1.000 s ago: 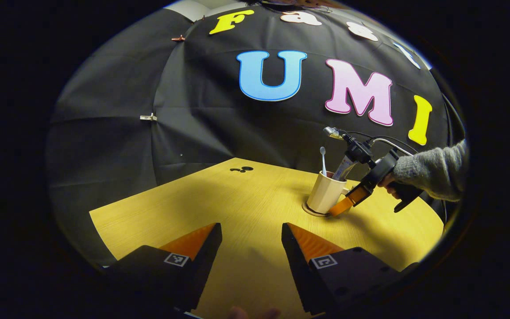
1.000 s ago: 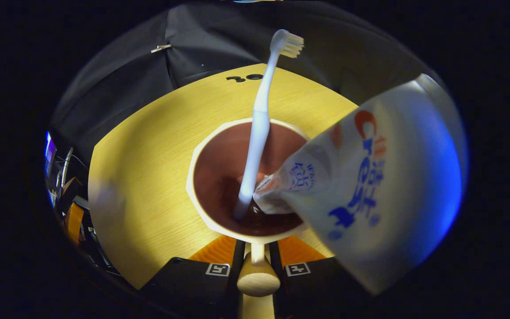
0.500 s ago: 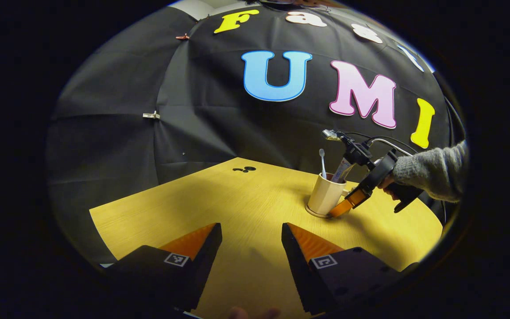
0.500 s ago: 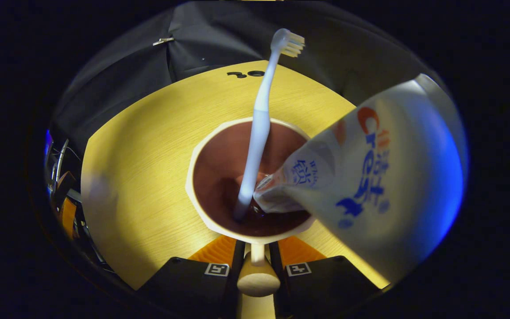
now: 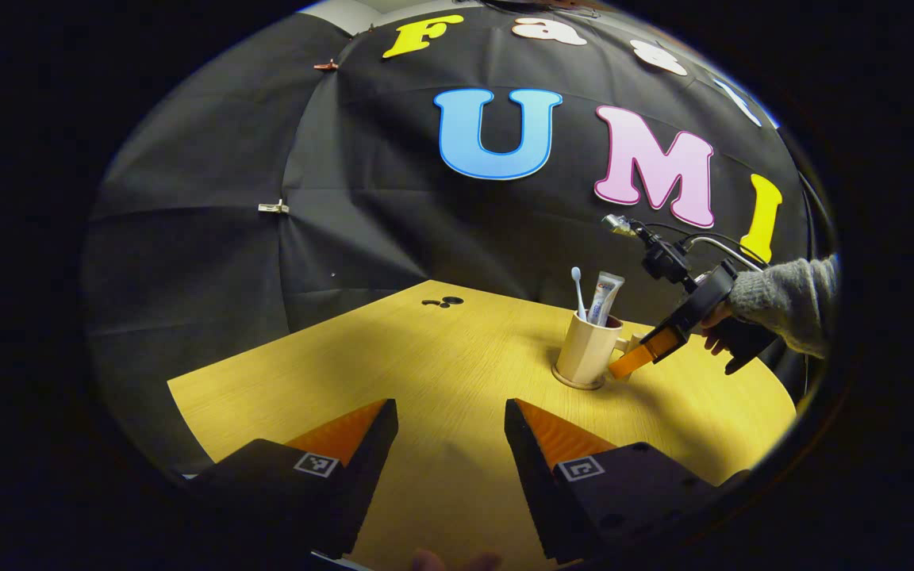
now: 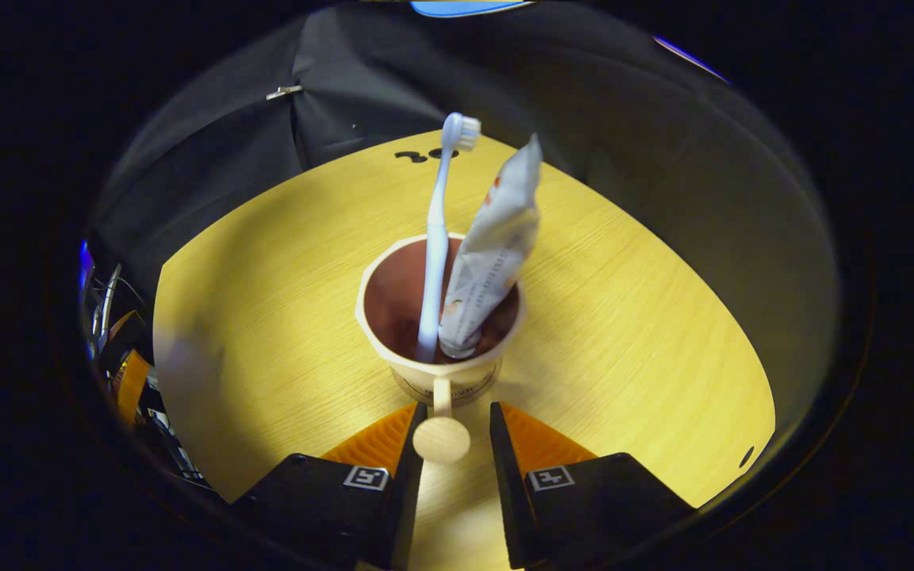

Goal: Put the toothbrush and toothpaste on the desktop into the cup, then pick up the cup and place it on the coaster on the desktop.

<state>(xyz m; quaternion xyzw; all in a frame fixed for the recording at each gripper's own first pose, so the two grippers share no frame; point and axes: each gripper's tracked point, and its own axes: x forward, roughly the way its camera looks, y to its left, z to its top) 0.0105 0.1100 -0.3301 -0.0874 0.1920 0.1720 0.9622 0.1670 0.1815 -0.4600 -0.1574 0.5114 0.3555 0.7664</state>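
Observation:
A cream cup [image 5: 585, 350] stands upright on a round coaster [image 5: 576, 384] at the right of the wooden table [image 5: 441, 357]. In it lean a white toothbrush [image 5: 577, 290] and a toothpaste tube [image 5: 605, 298]. My right gripper [image 5: 624, 366], held by a hand in a grey sleeve [image 5: 782, 297], sits just right of the cup. In the right gripper view the cup [image 6: 433, 361] holds the toothbrush [image 6: 435, 238] and the tube [image 6: 493, 254]. Its handle [image 6: 441, 436] lies between the parted fingers of my right gripper [image 6: 457, 411], with a gap beside it. My left gripper [image 5: 449, 408] hangs open over the near table.
Two small dark holes [image 5: 441, 302] mark the table's far side. The table's rounded edge runs close behind the cup and along the right. Cables and gear [image 6: 120, 349] sit past the table's left edge in the right gripper view.
The right gripper's fingers have parted from the cup's handle and the gripper has drawn back a little. The cup with brush and tube stays on the coaster. The left gripper has not moved.

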